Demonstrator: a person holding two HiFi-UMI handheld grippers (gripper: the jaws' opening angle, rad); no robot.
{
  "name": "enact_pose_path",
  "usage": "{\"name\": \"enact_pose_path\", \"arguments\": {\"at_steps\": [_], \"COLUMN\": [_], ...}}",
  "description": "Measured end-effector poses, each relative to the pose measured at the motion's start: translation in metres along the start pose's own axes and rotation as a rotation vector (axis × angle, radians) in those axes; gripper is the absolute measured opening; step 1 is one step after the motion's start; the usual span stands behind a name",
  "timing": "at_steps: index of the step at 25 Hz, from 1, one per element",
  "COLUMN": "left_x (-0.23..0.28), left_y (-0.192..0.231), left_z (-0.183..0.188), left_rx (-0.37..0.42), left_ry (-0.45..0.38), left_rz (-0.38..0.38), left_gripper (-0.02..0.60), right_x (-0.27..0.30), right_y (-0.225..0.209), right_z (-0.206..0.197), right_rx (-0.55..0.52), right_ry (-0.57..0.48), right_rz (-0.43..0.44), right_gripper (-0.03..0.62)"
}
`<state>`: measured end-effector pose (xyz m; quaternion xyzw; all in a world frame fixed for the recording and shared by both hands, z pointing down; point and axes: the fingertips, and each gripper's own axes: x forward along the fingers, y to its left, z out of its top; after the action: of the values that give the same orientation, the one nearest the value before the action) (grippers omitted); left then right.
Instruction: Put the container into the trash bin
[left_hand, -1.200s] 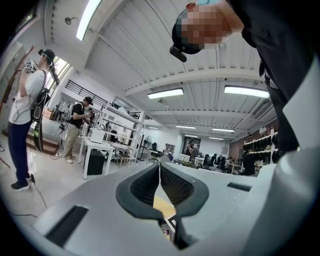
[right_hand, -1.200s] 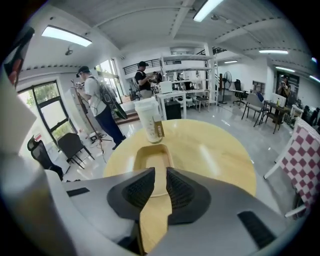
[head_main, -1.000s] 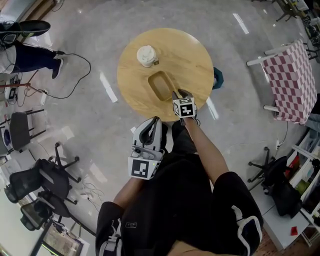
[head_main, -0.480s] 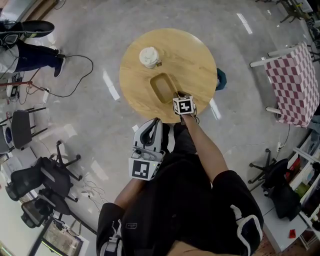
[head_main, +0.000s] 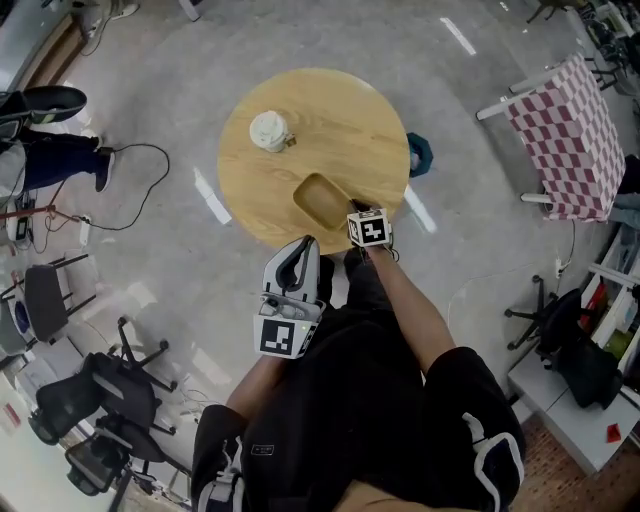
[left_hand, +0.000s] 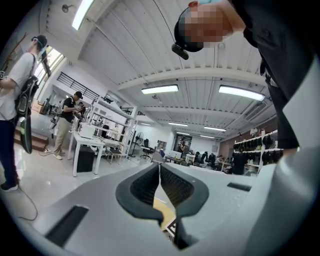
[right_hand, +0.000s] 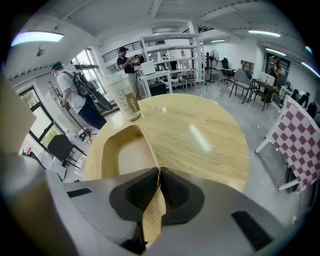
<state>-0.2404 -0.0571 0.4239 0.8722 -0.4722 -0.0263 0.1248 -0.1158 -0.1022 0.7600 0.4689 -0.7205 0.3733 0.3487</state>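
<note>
Tan rectangular paper container (head_main: 320, 197) lies open side up on round wooden table (head_main: 345, 115), by edge nearest me. My right gripper (head_main: 353, 207) tilts down over container's near end; jaws closing, thin side wall caught between pads (right_hand: 141, 193). Pale lidded cup (head_main: 268, 131) upright at far side of table, well apart from container. My left gripper (head_main: 306, 243) off table, held level before my body, jaws together, nothing between them. Red-and-white checked cloth (head_main: 570, 135) off to right.
</note>
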Motion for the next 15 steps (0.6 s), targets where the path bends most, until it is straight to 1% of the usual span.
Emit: {"name": "enact_pose_path", "arguments": {"at_steps": [4, 7, 9, 11, 15], "left_x": [0.029, 0.047, 0.061, 0.075, 0.1], "left_y": [-0.022, -0.051, -0.069, -0.085, -0.113], "left_z": [0.005, 0.006, 0.008, 0.009, 0.013], "left_rx": [-0.005, 0.009, 0.022, 0.036, 0.055], "left_ry": [-0.007, 0.005, -0.001, -0.003, -0.006], "left_rz": [-0.083, -0.148, -0.189, -0.214, -0.237], "left_gripper": [0.017, 0.017, 0.017, 0.017, 0.017], "right_x": [-0.026, -0.05, -0.063, -0.075, -0.103], "right_y": [-0.024, -0.048, -0.068, -0.087, -0.12], "right_z": [0.001, -0.007, -0.007, -0.006, -0.003], "right_rx": [0.057, 0.103, 0.124, 0.146, 0.187], "right_ry": [-0.036, -0.065, -0.091, -0.114, -0.157], "right_rz": [-0.011, -0.017, -0.029, -0.035, -0.039], "right_gripper": [0.038, 0.037, 0.037, 0.037, 0.037]}}
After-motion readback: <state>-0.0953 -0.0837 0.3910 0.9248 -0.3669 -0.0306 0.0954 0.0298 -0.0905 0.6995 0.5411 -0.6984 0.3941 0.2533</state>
